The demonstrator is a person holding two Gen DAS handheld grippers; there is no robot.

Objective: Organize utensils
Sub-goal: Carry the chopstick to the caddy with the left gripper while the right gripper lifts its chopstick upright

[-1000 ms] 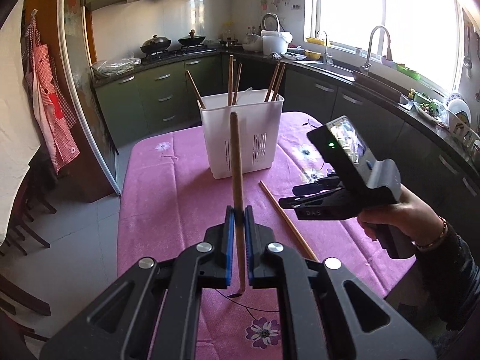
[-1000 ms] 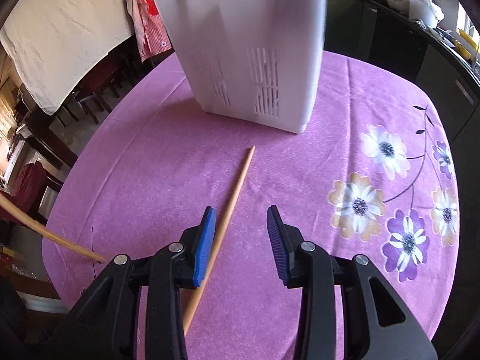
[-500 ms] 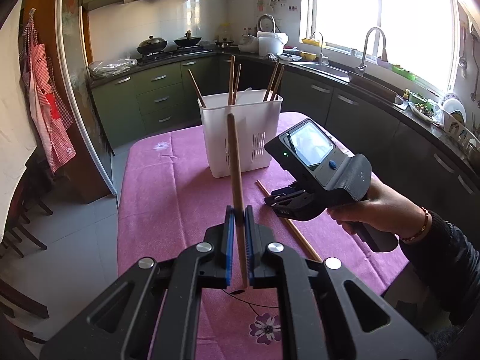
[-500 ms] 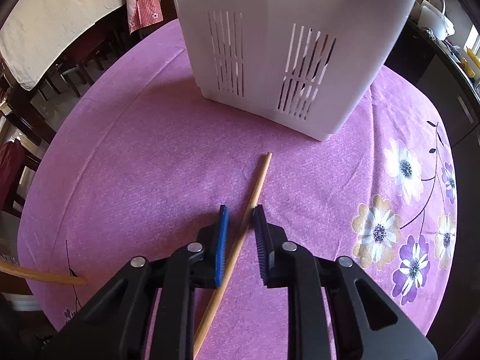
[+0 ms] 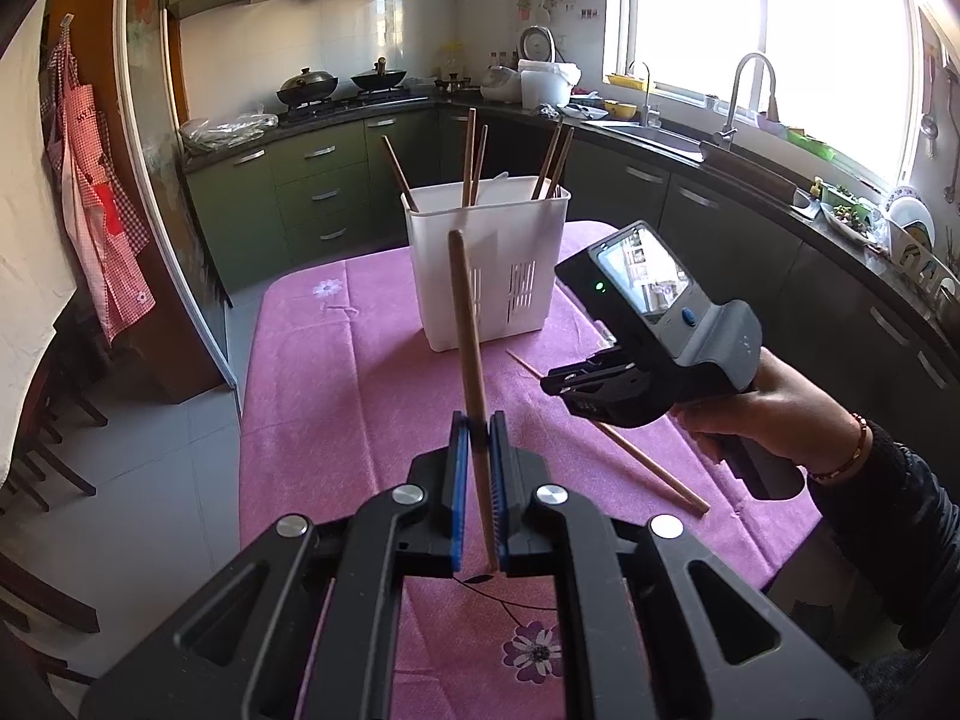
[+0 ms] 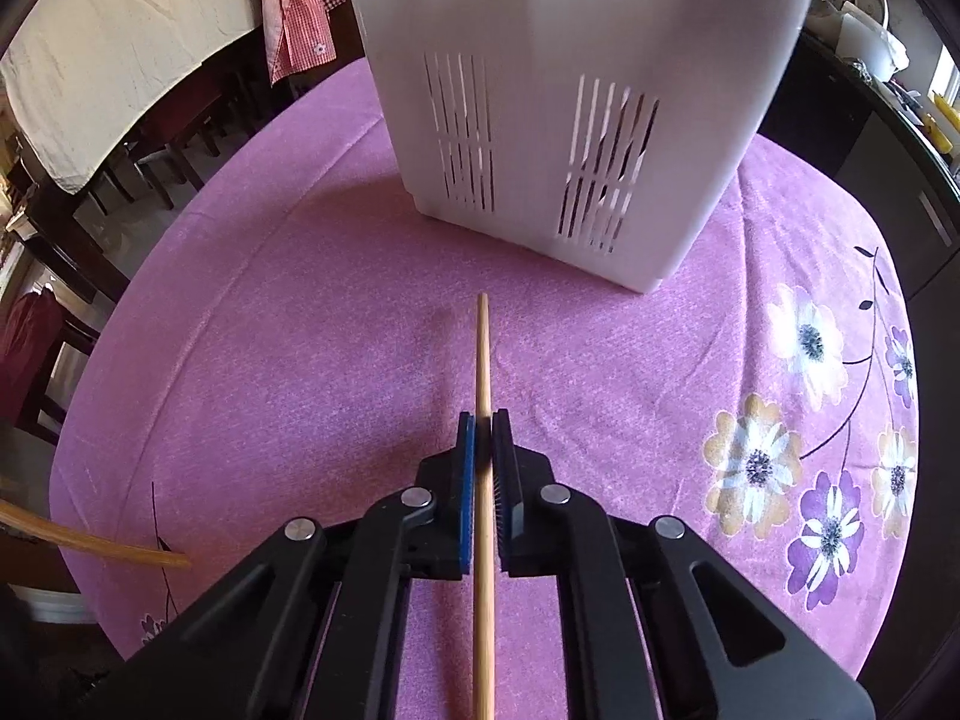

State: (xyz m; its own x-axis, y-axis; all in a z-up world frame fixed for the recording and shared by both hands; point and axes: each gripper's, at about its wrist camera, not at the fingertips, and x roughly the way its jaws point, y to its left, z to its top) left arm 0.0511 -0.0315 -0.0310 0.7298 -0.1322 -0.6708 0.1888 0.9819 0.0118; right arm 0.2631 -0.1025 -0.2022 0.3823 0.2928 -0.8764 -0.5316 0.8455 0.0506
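Wooden and pale, a chopstick (image 6: 483, 450) is pinched between the closed jaws of the right gripper (image 6: 483, 420), its long axis aimed straight ahead at the white utensil holder (image 6: 576, 120) just beyond its tip — the nearer arm. A darker chopstick (image 5: 471, 372) is clamped near-upright in the left gripper (image 5: 474, 420) (farther back over the pink tablecloth (image 5: 312, 372)); the holder's opening is cut off in the right view, and the pale chopstick's rear end is hidden — whether it is lifted cannot be told.

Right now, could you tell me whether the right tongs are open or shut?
Shut: the right tongs have their blue pads pressed against a chopstick.
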